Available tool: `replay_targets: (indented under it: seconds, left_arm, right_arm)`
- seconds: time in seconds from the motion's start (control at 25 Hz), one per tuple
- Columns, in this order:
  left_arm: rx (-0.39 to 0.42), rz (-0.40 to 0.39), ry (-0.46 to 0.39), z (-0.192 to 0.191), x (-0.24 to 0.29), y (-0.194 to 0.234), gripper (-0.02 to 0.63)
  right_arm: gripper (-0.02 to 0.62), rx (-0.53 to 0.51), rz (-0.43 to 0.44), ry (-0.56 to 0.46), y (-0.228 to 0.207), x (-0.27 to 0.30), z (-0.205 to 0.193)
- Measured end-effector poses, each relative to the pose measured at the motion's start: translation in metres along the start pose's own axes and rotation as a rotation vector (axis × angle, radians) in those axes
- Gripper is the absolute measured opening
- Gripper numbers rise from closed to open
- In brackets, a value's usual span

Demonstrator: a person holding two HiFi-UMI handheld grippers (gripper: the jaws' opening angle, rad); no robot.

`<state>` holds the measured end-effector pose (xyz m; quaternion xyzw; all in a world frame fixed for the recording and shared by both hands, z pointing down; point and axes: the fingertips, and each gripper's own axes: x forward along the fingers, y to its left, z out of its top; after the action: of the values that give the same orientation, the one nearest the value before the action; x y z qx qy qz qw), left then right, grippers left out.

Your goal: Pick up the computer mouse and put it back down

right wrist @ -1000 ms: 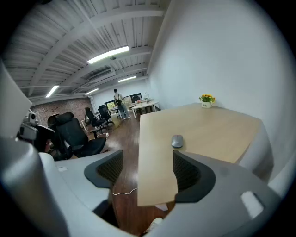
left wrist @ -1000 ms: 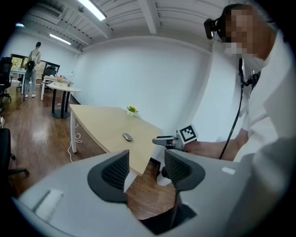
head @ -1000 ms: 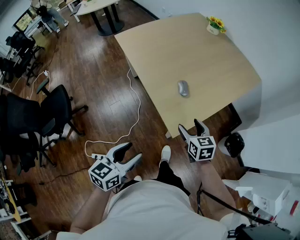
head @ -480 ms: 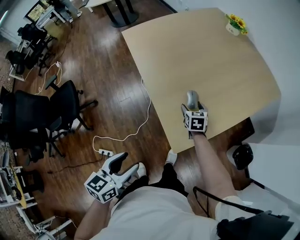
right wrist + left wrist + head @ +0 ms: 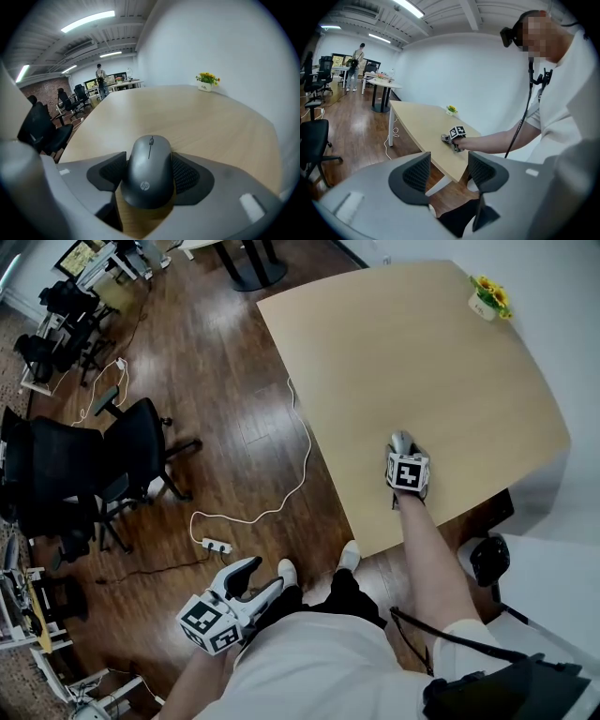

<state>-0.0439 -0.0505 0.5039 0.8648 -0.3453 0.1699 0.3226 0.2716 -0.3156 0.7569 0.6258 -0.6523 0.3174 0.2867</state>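
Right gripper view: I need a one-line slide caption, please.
Right gripper clamped on the mouse near the table edge, flower pot at the far side.

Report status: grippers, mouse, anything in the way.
Right gripper closed on mouse, near the table edge. Left gripper open, empty, low beside the table. Only a flower pot, far corner.

One mouse (image 5: 149,171); one flowerpot (image 5: 491,298); two tools: left tool (image 5: 262,575), right tool (image 5: 403,444).

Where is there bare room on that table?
Most of the table is bare: the wide stretch between the flower pot at its far corner and the computer mouse. It is crowded only around the right gripper.
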Motion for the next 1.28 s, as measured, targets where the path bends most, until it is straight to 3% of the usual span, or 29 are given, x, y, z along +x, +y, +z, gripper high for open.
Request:
replay_targets:
  seconds: [0.2,0.4,0.72,1.04,1.28]
  left_arm:
    - [0.008,0.016,-0.043,0.013,-0.014,0.016,0.235]
    - [0.055,-0.031,-0.05,0.013,-0.027,0.027,0.252]
    - [0.134,-0.169,-0.093,0.022,-0.036,0.027,0.27]
    - [0.199,-0.278,-0.081,0.023,-0.05,0.023,0.27]
    - [0.27,-0.346,-0.107,0.028,-0.062,0.004,0.256]
  right_arm:
    - [0.299,0.009,0.023,0.007,0.001,-0.009,0.004]
    - [0.299,0.028,0.072,-0.048,0.022,-0.055,0.013]
    - [0.299,0.033,0.141,-0.163,0.079,-0.202,0.007]
    - [0.299,-0.017,0.143,-0.295,0.14,-0.359,-0.007]
    - [0.299,-0.024,0.138,-0.324,0.168,-0.414,-0.029]
